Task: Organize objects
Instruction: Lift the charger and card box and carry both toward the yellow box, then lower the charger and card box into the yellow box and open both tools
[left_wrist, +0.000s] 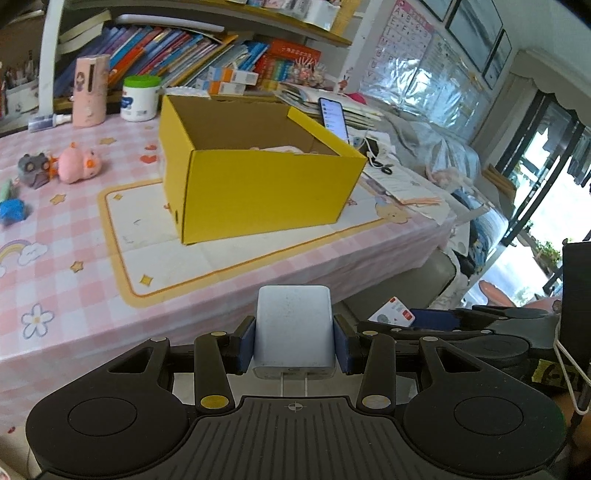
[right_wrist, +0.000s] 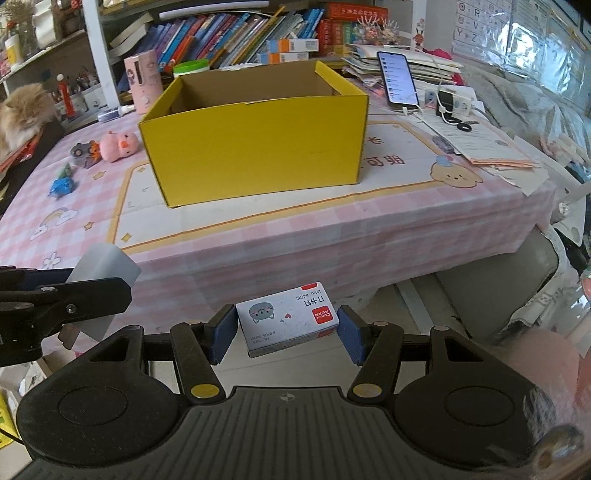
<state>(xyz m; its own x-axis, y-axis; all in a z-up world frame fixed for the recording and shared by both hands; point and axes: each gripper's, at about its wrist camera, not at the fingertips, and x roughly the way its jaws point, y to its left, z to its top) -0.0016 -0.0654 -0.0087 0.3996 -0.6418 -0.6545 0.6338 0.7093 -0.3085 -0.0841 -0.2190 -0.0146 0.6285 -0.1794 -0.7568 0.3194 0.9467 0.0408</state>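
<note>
left fingers clamping white charger, right fingers gripping staple box

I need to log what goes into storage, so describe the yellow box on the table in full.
The yellow box is an open-topped carton of what looks like corrugated cardboard, bright yellow outside and plain brown inside. Its flaps look folded down inside, and one corner of the rim stands higher at the back right. It sits upright on a cream mat with an orange border over the pink checked tablecloth. Something pale lies inside, seen only from the left wrist view. Neither claw touches it.
</note>
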